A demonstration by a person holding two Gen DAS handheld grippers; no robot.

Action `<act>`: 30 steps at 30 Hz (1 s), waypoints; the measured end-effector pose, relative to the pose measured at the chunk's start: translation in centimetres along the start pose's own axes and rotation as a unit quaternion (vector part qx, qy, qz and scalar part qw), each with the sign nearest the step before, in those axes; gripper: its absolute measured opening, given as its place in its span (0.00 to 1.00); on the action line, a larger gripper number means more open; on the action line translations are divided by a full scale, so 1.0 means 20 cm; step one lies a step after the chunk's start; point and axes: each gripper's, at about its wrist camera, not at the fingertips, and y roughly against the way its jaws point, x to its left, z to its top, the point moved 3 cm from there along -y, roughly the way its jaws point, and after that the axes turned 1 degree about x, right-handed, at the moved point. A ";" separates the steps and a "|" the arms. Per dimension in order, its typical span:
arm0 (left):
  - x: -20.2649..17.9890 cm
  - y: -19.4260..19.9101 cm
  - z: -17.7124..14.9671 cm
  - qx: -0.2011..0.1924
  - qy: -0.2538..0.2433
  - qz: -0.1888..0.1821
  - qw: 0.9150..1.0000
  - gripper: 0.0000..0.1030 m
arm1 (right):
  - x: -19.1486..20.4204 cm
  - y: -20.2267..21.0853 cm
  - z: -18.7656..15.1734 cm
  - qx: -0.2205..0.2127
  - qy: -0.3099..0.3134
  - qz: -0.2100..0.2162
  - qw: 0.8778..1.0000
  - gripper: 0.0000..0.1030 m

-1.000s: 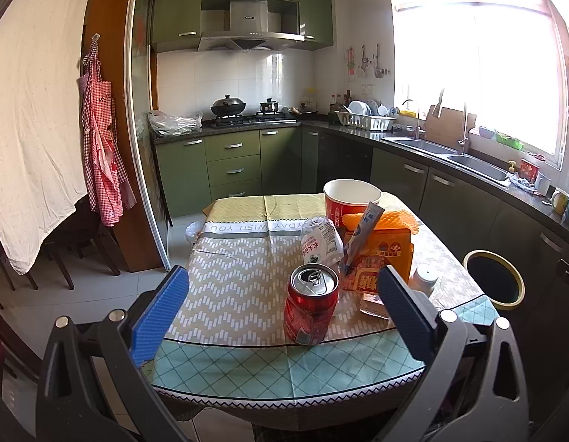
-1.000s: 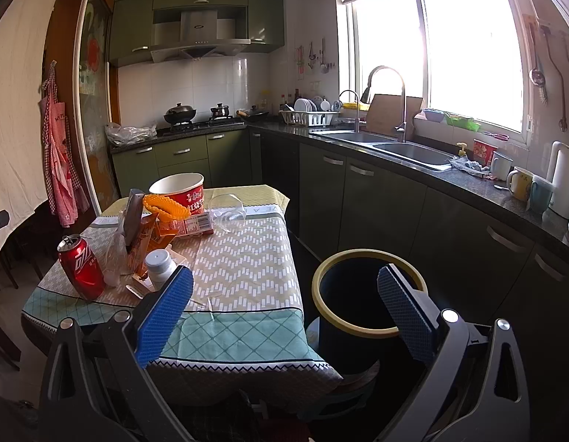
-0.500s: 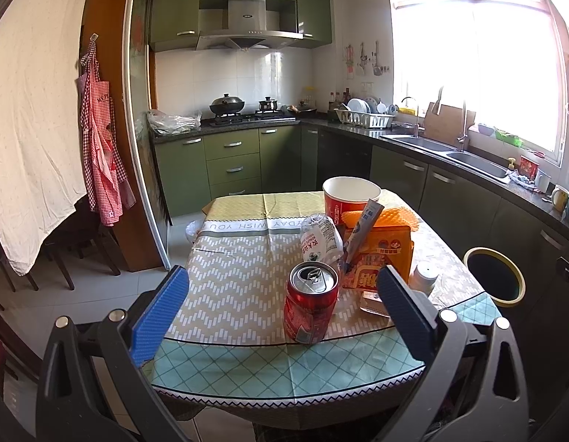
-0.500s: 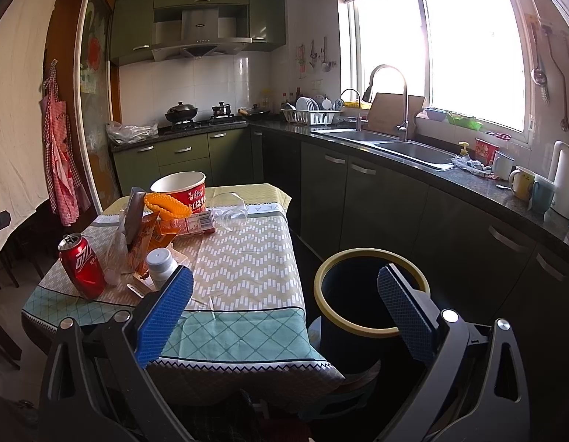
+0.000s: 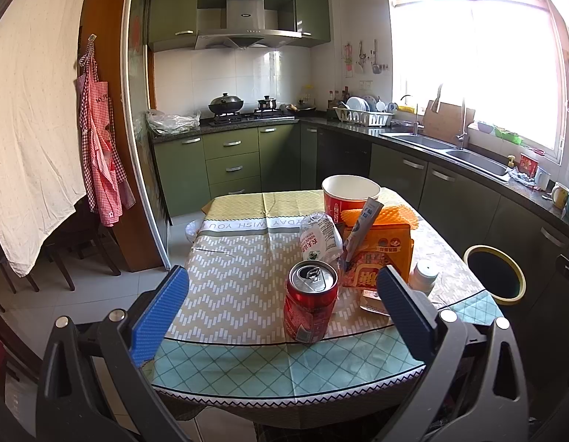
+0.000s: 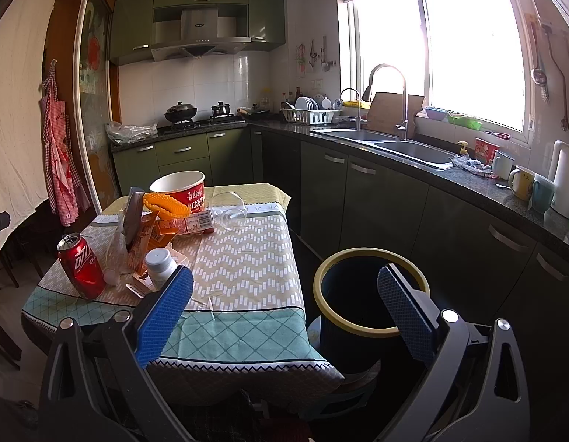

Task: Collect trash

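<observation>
A dented red soda can [image 5: 311, 302] stands near the table's front edge, just beyond and between the fingers of my open, empty left gripper [image 5: 280, 294]; it shows in the right wrist view [image 6: 80, 266] too. Behind it lie an orange snack bag [image 5: 382, 258], a clear wrapper [image 5: 319, 239], a white pill bottle [image 5: 424, 276] and a red paper bucket [image 5: 349, 195]. My right gripper [image 6: 284, 302] is open and empty, above the table corner beside the dark trash bin [image 6: 373, 294] with a yellow rim.
The table [image 6: 244, 258] has a patterned cloth. A clear plastic lid [image 6: 231, 213] and a small carton [image 6: 198, 223] lie at its far side. Green cabinets and a sink counter [image 6: 413, 151] run along the right. Chairs [image 5: 63, 258] stand at the left.
Both views have shifted only slightly; the left gripper has edged a little nearer the can. Nothing was picked up or released.
</observation>
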 end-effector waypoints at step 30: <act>-0.03 0.00 0.03 0.004 -0.008 0.000 1.000 0.95 | 0.00 -0.03 -0.02 0.002 0.000 -0.003 1.000 0.96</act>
